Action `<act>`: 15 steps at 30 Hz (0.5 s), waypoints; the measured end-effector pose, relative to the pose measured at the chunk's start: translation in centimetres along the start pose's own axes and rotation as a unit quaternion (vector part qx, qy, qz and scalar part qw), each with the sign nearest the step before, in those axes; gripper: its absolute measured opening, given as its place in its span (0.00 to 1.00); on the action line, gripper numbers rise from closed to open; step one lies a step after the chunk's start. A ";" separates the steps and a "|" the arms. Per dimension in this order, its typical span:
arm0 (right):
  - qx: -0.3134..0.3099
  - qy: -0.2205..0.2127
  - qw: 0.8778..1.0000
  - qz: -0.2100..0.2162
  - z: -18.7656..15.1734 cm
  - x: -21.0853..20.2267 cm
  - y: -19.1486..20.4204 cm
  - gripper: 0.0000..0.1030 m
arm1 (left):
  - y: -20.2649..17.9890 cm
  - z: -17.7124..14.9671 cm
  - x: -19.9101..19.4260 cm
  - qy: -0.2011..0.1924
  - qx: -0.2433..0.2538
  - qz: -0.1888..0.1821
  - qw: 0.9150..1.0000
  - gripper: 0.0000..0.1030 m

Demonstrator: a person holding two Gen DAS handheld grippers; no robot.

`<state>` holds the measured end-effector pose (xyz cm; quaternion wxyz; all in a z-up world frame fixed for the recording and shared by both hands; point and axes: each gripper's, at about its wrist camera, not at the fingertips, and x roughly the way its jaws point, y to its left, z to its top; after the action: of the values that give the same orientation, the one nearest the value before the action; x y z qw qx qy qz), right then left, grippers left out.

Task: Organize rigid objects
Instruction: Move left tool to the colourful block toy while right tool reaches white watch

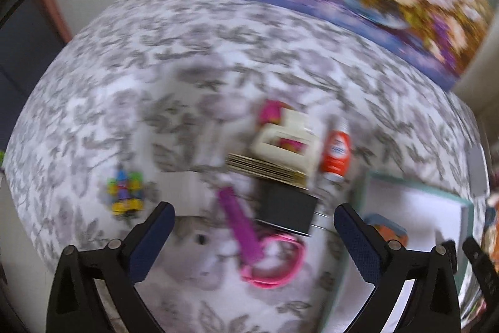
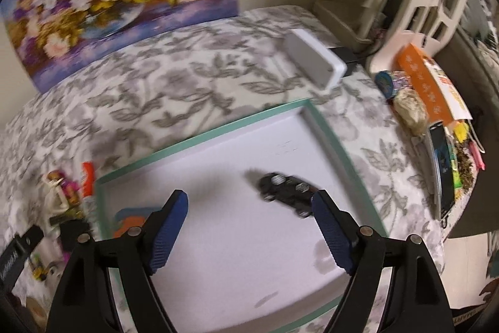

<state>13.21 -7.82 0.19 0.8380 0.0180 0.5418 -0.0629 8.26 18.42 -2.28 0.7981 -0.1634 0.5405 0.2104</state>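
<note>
Left gripper (image 1: 251, 213) fingers wide, empty, above pink-handled scissors (image 1: 265, 252) on grey floral cloth (image 1: 187, 30), right gripper (image 2: 249, 202) fingers wide, empty, small black toy car (image 2: 288, 191) inside teal-rimmed white tray (image 2: 336, 142)

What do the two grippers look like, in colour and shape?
Both look alike. The left gripper and the right gripper each have two black angular plastic arms with round silver screws at the joints. The fingers carry dark blue pads with a fine dotted texture. No cables, sleeves or hands show.
</note>
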 end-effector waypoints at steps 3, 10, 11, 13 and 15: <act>-0.013 -0.005 1.000 0.007 -0.4 -1.0 1.4 0.80 | 1.9 0.5 -0.8 -0.014 -0.021 0.003 1.000 1.00; -0.051 -0.008 0.998 0.042 -1.7 -2.5 5.2 0.80 | 5.6 0.1 -2.0 -0.023 -0.042 0.031 0.998 1.00; -0.057 -0.004 0.997 0.050 -2.0 -2.5 5.8 0.80 | 6.1 -0.1 -2.0 -0.024 -0.045 0.041 0.998 1.00; -0.073 0.005 0.995 0.069 -2.7 -2.4 7.6 0.80 | 7.3 -0.4 -1.8 -0.021 -0.050 0.056 0.997 1.00; -0.093 0.016 0.992 0.085 -3.5 -2.2 9.4 0.80 | 8.6 -0.8 -1.6 -0.016 -0.058 0.061 0.996 1.00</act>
<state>10.33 2.01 0.38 0.8298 -0.0127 0.5547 0.0597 2.74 25.13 -1.34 0.7812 -0.1725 0.5239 0.2925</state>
